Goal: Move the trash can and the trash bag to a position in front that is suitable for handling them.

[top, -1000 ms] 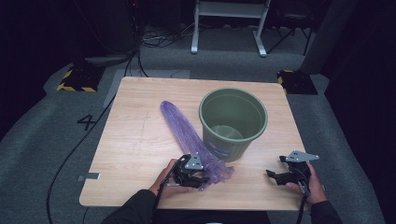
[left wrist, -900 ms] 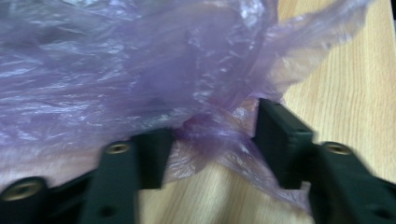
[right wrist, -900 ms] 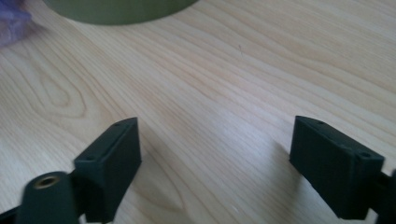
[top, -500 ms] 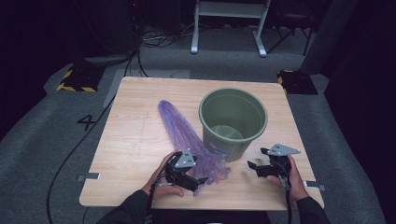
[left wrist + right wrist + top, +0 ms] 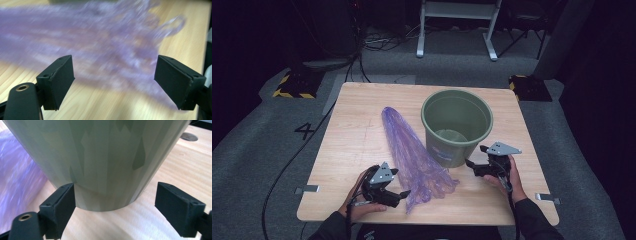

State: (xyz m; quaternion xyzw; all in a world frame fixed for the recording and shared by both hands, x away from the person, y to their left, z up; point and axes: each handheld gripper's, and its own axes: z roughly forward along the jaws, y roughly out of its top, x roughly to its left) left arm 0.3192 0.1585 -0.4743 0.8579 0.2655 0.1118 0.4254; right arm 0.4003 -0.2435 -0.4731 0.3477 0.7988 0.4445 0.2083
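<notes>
A crinkled purple plastic bag [image 5: 412, 150] lies flat on the wooden table [image 5: 357, 130], its wide end toward the near edge. To its right stands an upright olive-green bucket [image 5: 462, 150]. My left gripper [image 5: 404, 194] sits at the bag's near left edge. Its jaws have just been opening and now stand wide, the bag [image 5: 100, 42] spread just ahead of them and not pressed by the pads. My right gripper [image 5: 471, 167] is open, its jaws to either side of the bucket's [image 5: 100, 157] base without touching it. The bag [image 5: 17, 182] shows to the left.
Metal brackets [image 5: 307, 189] [image 5: 546, 197] stick out at the table's near corners. A small round disc [image 5: 188, 136] sits in the tabletop beyond the bucket. Cables, striped yellow-black bases [image 5: 292, 85] and a white stand [image 5: 457, 30] are on the floor behind.
My left gripper has drawn back to the left off the bag's end, and its jaws now stand wider. My right gripper has moved left and forward up to the bucket's base.
</notes>
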